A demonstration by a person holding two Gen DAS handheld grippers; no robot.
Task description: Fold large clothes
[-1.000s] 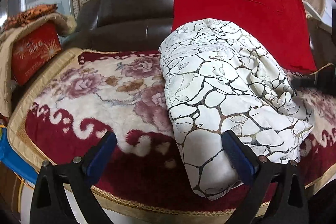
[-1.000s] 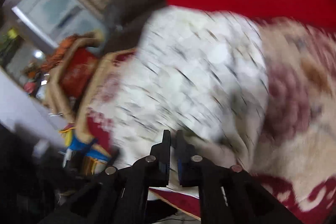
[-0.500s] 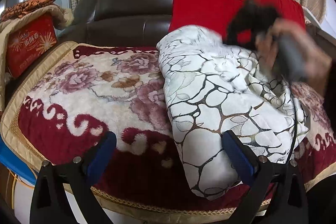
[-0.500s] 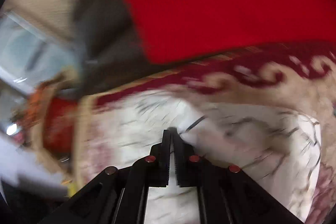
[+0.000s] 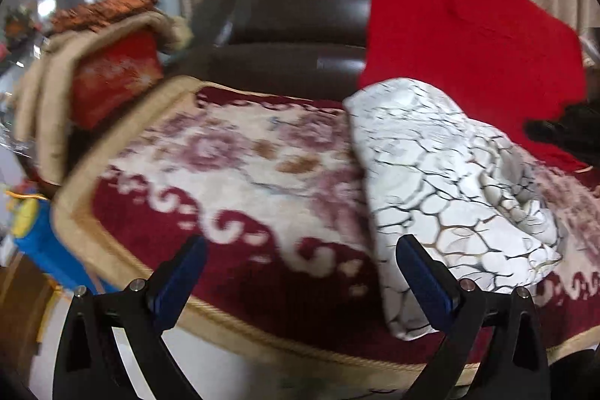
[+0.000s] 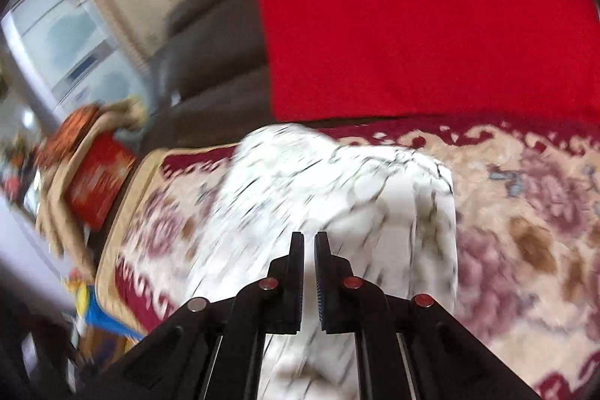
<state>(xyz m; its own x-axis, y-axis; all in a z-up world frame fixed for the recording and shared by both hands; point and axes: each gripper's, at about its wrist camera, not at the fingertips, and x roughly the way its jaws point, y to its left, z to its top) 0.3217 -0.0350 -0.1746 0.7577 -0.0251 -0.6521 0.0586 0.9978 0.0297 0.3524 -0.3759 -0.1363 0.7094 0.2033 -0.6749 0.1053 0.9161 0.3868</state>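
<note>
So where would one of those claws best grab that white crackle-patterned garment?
Probably the white garment's near end, which hangs slightly over the seat's front edge, coming from the front. Fabric there is bunched and thick, so the open left claw could close over a fold. Its flatter upper part offers less to pinch.

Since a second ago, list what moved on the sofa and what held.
The right gripper swung up over the folded white crackle-print garment toward the red cushion half a second ago, then drew back to the front; its jaws are shut with no cloth between them. The left gripper lifted a little, jaws wide open and empty. The garment, floral sofa cover and cushion lie as before.
</note>
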